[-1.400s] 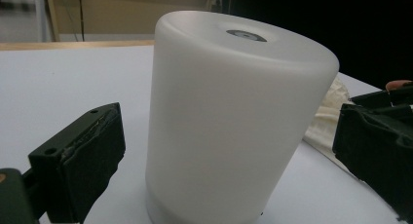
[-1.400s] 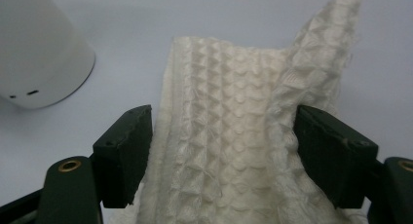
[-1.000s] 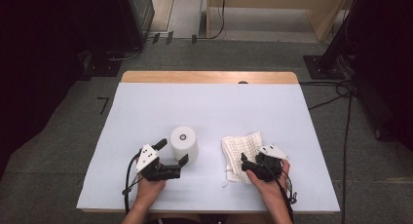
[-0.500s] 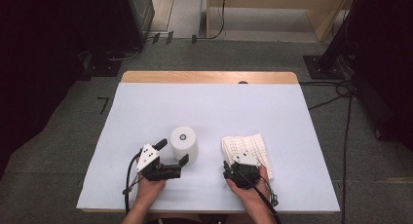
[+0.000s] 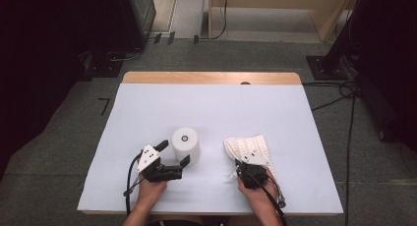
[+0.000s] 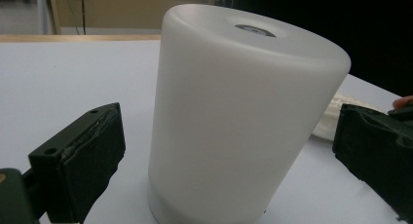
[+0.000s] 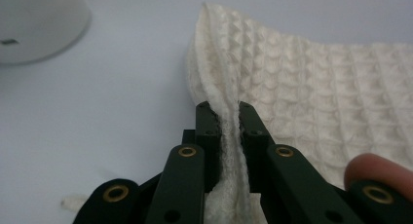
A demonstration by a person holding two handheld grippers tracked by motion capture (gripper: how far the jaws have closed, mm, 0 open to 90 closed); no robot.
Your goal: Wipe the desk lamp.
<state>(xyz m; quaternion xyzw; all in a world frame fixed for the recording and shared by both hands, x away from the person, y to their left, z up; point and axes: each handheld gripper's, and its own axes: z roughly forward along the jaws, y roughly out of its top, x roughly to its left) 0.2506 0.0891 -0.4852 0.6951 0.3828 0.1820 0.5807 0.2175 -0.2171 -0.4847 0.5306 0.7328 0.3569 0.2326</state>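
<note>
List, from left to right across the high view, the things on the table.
Left gripper, black with a grey three-cornered plate → white frosted cylinder standing upright → right gripper, black → cream waffle-weave cloth, pinched at its near edge.

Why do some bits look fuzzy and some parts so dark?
Right gripper view: the near jaws and finger blur, the cloth is sharper. Left gripper view: the white cylinder glows softly without harsh glare. High view: the table is bright, the floor edges dark.
</note>
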